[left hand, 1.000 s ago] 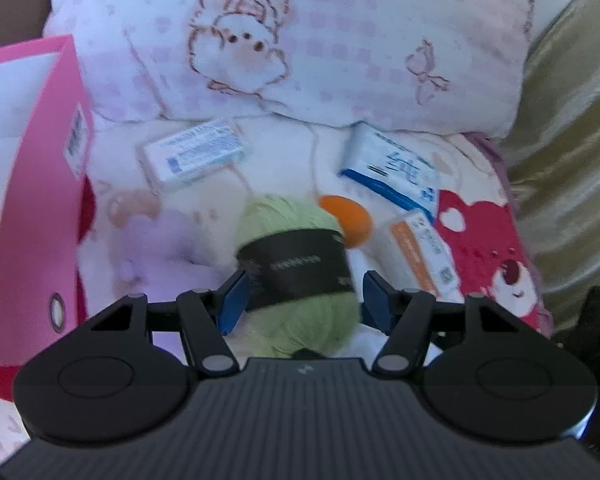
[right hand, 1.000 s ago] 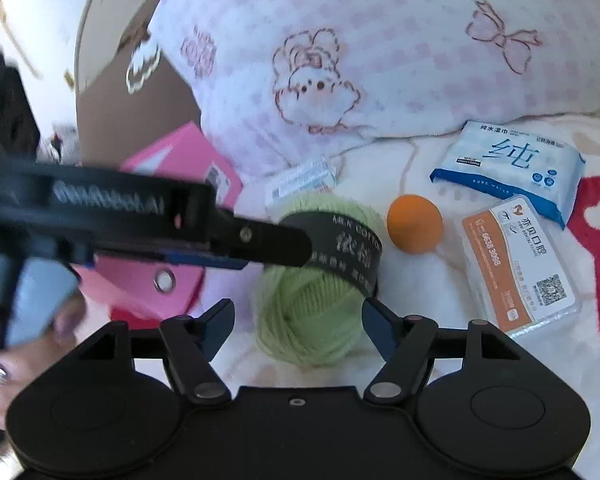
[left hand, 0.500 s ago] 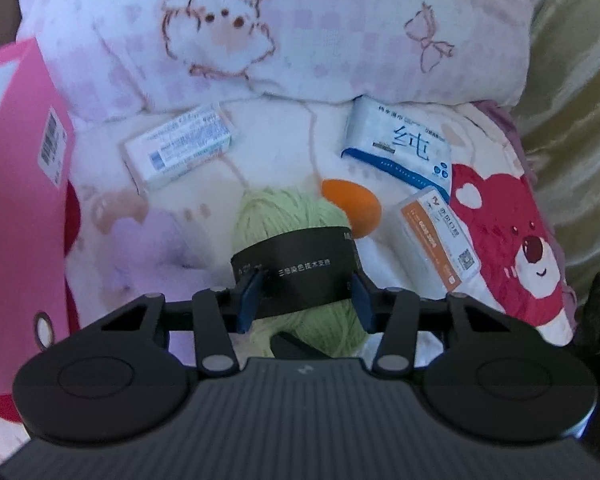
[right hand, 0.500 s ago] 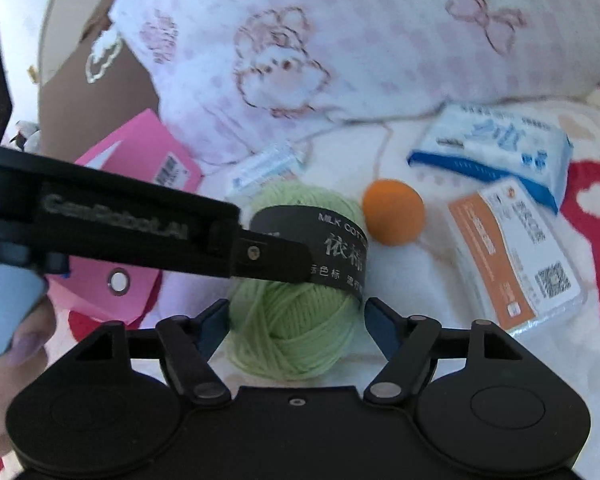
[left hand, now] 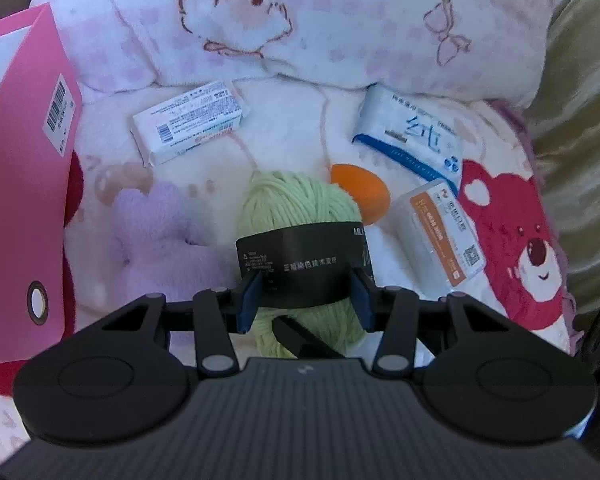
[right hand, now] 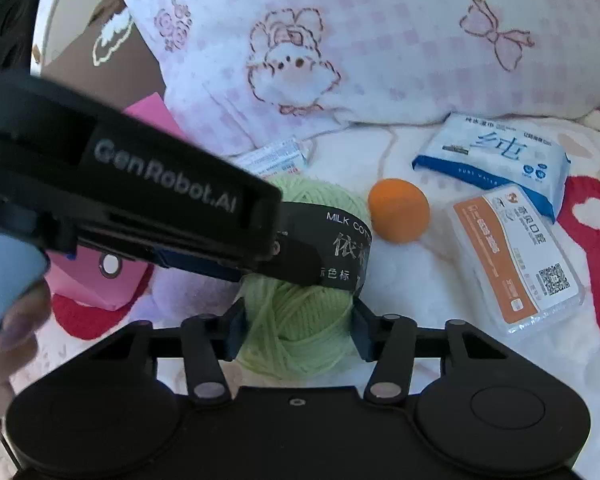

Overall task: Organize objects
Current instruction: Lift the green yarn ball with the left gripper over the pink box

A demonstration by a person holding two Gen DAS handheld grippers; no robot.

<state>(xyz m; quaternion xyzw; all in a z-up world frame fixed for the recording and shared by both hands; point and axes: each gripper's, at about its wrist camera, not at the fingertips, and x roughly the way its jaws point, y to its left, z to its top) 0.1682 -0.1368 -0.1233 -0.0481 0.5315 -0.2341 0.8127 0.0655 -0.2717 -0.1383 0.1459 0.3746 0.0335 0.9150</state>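
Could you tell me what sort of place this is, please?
Most likely a bed or sofa at home: a soft pink checked pillow lies behind a fluffy cartoon-bear blanket, with a ball of yarn and tissue packs scattered on it.

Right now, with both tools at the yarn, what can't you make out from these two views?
- Pink bag: cut off by the left edge of the left wrist view; its contents don't show.
- White packet: in the right wrist view, mostly hidden behind the left tool.
- Yarn underside: hidden by the right tool, whose jaws are closing on it.
- Box small print: too fine to read.
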